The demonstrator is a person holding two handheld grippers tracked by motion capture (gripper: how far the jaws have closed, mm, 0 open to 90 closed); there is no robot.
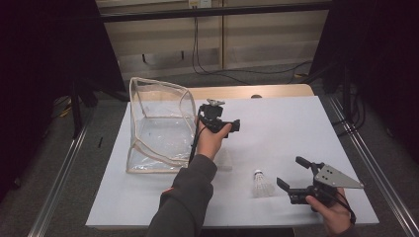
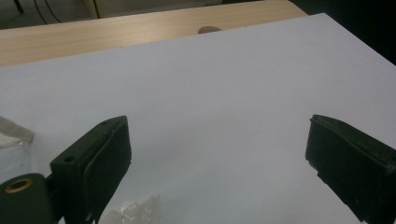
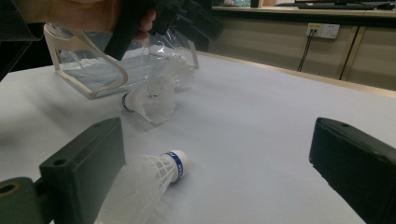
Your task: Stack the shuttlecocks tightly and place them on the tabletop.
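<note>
Two white shuttlecocks lie on the white table top (image 1: 281, 123). One shuttlecock (image 1: 262, 184) with a blue-banded cork (image 3: 176, 162) rests just left of my right gripper (image 1: 289, 172), whose jaws stand wide apart; in the right gripper view (image 3: 219, 135) its feathers lie beside the left jaw, not held. The second shuttlecock (image 3: 150, 101) lies farther off, under the person's left hand (image 1: 211, 140). My left gripper (image 1: 223, 117) hovers beside a clear bag (image 1: 158, 123) with beige trim. It is open (image 2: 217, 135) with bare table between its jaws.
The clear bag stands open on the table's left half, and its corner (image 2: 13, 135) shows at the left gripper view's edge. A wooden strip (image 1: 247, 92) runs along the far side. Metal rails (image 1: 368, 163) flank the table. Cables (image 1: 232, 71) lie on the floor behind.
</note>
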